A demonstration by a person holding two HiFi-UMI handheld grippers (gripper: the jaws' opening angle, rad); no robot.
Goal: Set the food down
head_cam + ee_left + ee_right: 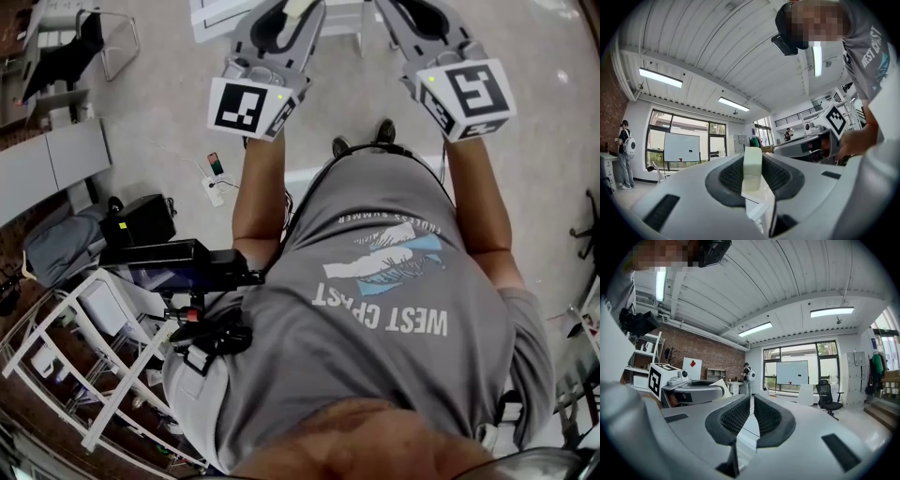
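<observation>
Left gripper is held up ahead of the grey T-shirt, on its left side. Jaws are clamped on a pale cream-green block, the food by my reading. It stands upright between the pads, top reaching just past the tips.

Right gripper is level with it, ahead of the shirt's right side. Jaws are drawn together at the tips, nothing between them.

Both tools point out over bare floor beyond the shirt; no table or plate shows under them.

Judgement: set-down not yet done, the food is aloft. Left to do: reach a surface, lower the block, release it, back off.
</observation>
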